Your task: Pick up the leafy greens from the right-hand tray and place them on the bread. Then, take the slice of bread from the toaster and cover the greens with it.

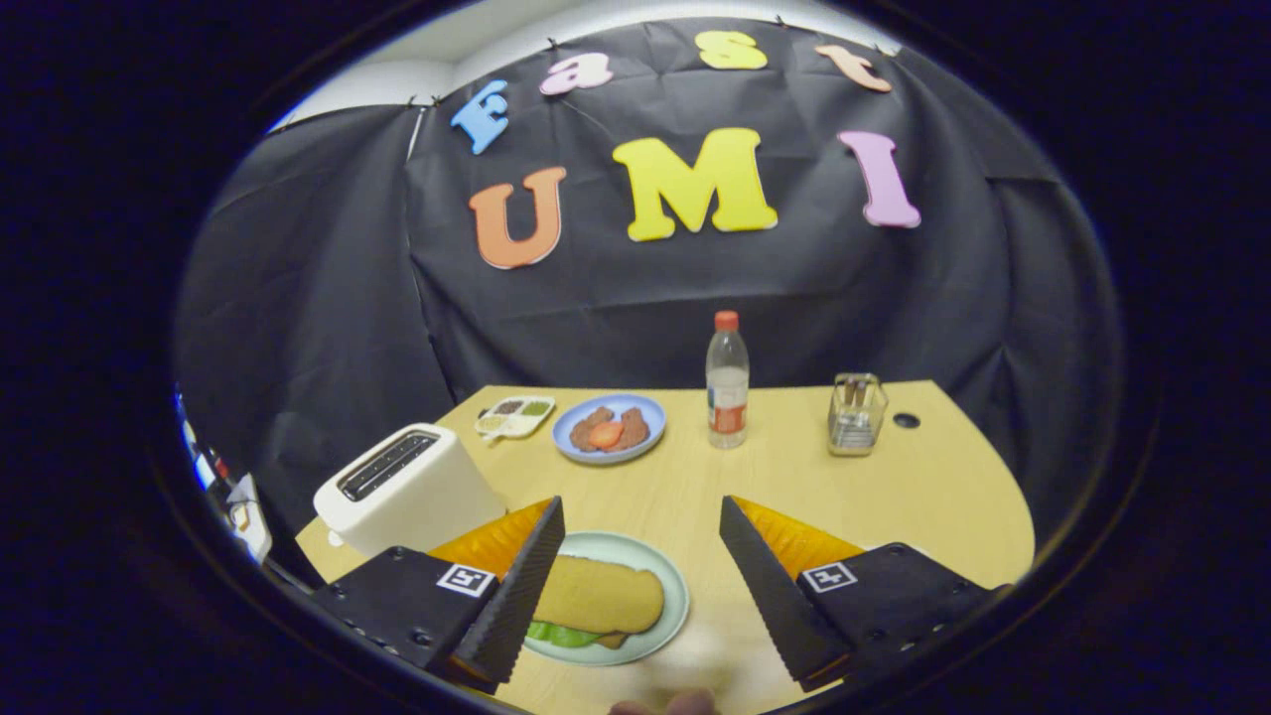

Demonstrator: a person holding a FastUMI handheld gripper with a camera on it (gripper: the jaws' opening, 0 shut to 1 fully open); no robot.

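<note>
tool (640,516) wide open, empty, above bread (601,596)

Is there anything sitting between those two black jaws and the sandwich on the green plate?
No, nothing visible does. The gripper is open and empty, and the top slice of bread lies on the leafy greens on the green plate, right between the jaws. The toaster stands off to one side.

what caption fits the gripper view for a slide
Open gripper above a plate where bread covers greens, toaster alongside.
</note>
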